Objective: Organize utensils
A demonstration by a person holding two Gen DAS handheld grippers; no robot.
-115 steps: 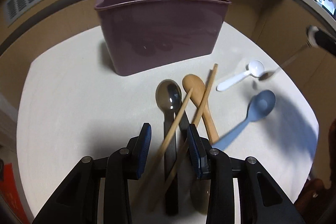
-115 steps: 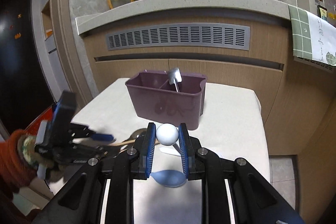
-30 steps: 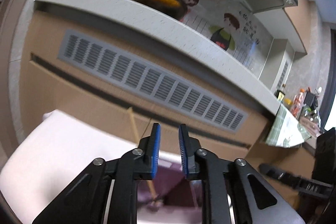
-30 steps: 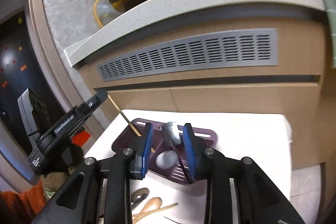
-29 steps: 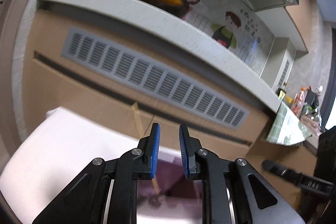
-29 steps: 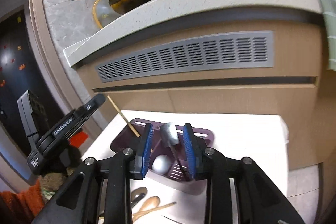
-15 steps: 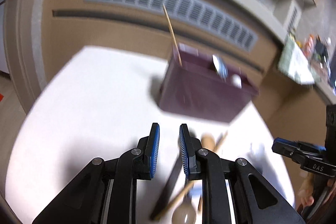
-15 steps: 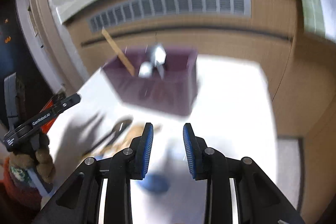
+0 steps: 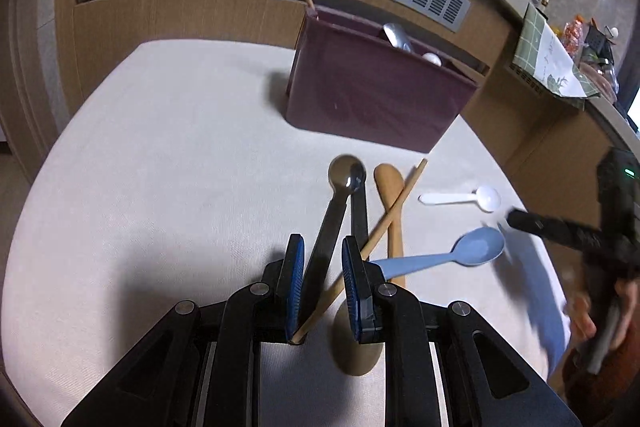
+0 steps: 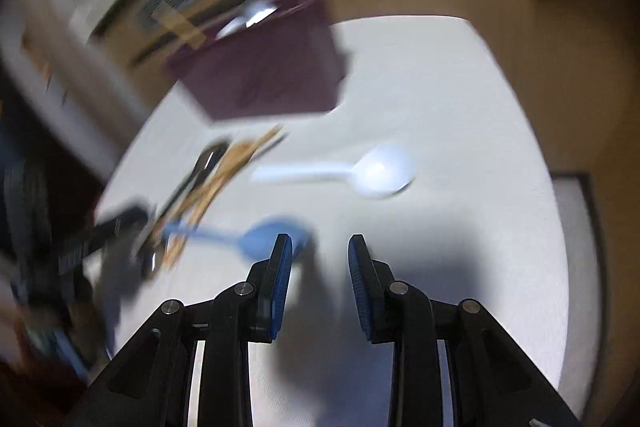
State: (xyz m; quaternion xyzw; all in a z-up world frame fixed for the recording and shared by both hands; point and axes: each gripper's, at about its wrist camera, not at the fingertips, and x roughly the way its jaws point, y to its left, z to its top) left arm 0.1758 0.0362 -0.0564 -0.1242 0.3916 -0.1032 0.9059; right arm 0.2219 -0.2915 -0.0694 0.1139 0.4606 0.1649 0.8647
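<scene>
The left gripper (image 9: 322, 281) hangs low over the desk (image 9: 168, 163), jaws parted and empty, straddling the black-handled spoon (image 9: 334, 223) and the loose chopstick (image 9: 394, 207), both running lengthwise away from it toward the purple caddy (image 9: 376, 99). The right gripper (image 10: 320, 277), jaws also apart and empty, has the blue spoon (image 10: 256, 239) at its left pad, handle crosswise; open desk lies to its right.

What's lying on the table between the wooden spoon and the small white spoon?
In the left wrist view, one chopstick lies slanted between the wooden spoon and the white spoon, crossing the wooden spoon's handle; beyond it, bare table.
</scene>
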